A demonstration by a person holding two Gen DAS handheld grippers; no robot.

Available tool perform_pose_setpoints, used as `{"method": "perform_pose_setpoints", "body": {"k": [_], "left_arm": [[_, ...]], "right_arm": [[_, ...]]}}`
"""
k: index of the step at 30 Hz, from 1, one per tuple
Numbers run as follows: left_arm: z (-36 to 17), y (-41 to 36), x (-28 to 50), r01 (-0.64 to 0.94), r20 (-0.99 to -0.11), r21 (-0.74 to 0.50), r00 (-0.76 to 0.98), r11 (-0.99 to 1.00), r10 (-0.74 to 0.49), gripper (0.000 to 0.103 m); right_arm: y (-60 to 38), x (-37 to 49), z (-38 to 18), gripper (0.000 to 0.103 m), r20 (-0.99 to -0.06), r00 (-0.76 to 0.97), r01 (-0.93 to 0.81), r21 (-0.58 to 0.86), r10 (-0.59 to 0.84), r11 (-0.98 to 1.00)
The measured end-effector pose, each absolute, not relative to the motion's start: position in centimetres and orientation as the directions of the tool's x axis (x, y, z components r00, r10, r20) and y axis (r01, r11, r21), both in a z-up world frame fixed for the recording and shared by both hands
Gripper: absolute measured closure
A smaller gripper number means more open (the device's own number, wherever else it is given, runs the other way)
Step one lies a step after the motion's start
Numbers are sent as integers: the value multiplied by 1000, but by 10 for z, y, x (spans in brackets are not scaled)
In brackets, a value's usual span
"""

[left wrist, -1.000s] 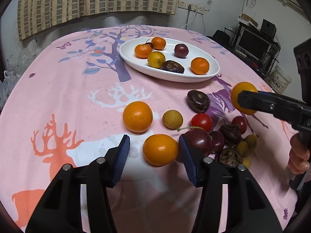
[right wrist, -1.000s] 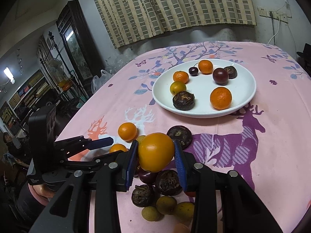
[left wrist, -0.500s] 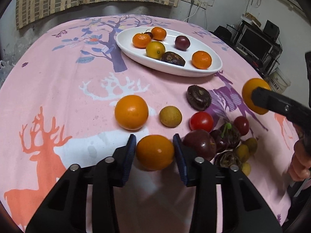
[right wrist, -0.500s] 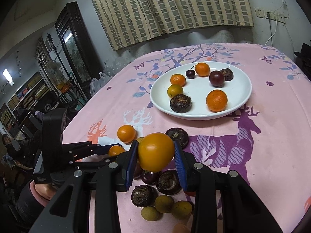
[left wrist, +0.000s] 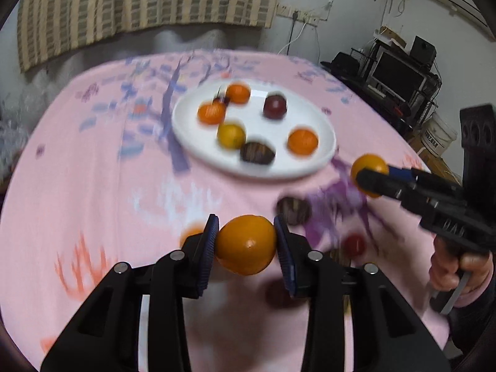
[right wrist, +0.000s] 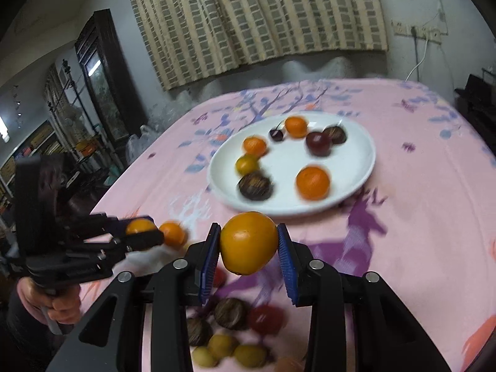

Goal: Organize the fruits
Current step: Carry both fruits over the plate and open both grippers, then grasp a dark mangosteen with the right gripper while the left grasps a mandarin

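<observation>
My left gripper (left wrist: pixel 245 245) is shut on an orange (left wrist: pixel 246 244) and holds it above the pink tablecloth (left wrist: pixel 93 186). My right gripper (right wrist: pixel 248 246) is shut on another orange (right wrist: pixel 249 242), also in the air; it shows at the right of the left wrist view (left wrist: pixel 369 175). The left gripper with its orange shows in the right wrist view (right wrist: pixel 141 232). A white oval plate (left wrist: pixel 322 161) at the far middle holds several fruits: small oranges, a plum, a dark wrinkled fruit. The plate also shows in the right wrist view (right wrist: pixel 356 183).
Loose fruits lie under the grippers: an orange (right wrist: pixel 173 233), a red tomato (right wrist: pixel 266 319), dark wrinkled fruits (right wrist: pixel 231 313), small yellow-green fruits (right wrist: pixel 221 345). A dark fruit (left wrist: pixel 293 210) lies near the plate. Furniture and a monitor stand beyond the table's right edge.
My left gripper closed on the orange and lifted it off the cloth, moving toward the plate. My right gripper rose and moved closer to the plate with its orange. The views are blurred by motion.
</observation>
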State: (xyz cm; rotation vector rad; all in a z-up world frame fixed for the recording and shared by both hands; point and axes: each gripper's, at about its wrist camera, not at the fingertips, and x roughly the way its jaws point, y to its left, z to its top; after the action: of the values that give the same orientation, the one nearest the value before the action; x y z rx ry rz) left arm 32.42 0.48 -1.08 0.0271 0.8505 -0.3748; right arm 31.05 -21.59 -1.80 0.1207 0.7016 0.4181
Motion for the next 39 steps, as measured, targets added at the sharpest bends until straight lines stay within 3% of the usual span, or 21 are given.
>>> {"method": "perform_pose_setpoints", "body": {"k": [8, 9, 10, 11, 15, 22, 31, 33, 35, 39], "left_arm": [[-10, -46, 457, 291, -753, -74, 610, 954, -245, 66], [-12, -49, 466, 273, -768, -54, 604, 960, -215, 43], [-14, -52, 473, 233, -786, -11, 600, 972, -153, 30], [-11, -50, 474, 188, -789, 27, 607, 982, -95, 6], [16, -26, 442, 165, -713, 33, 695, 986, -92, 5], [38, 36, 369, 34, -675, 51, 738, 998, 9, 5], [3, 92, 294, -42, -681, -108, 731, 993, -43, 5], [-7, 98, 290, -43, -684, -132, 727, 990, -60, 5], [-16, 103, 291, -43, -683, -163, 726, 986, -82, 5], [-35, 96, 300, 7, -719, -222, 674, 975, -169, 5]], "right_arm": [[-231, 403, -38, 65, -616, 711, -249, 230, 339, 941], [-232, 407, -41, 61, -617, 712, -246, 227, 335, 942], [-232, 408, -43, 40, -628, 715, -228, 205, 307, 952], [-232, 406, -42, 32, -629, 717, -228, 197, 302, 953], [-222, 384, -22, 32, -612, 707, -309, 182, 353, 933], [-171, 343, -29, 32, -720, 545, -445, 186, 430, 876], [-142, 342, -73, 34, -823, 474, -422, 101, 314, 901], [-142, 342, -81, 40, -826, 482, -398, 93, 294, 913], [-144, 340, -79, 61, -821, 491, -395, 86, 290, 915], [-160, 331, -68, 61, -795, 511, -357, 152, 329, 922]]}}
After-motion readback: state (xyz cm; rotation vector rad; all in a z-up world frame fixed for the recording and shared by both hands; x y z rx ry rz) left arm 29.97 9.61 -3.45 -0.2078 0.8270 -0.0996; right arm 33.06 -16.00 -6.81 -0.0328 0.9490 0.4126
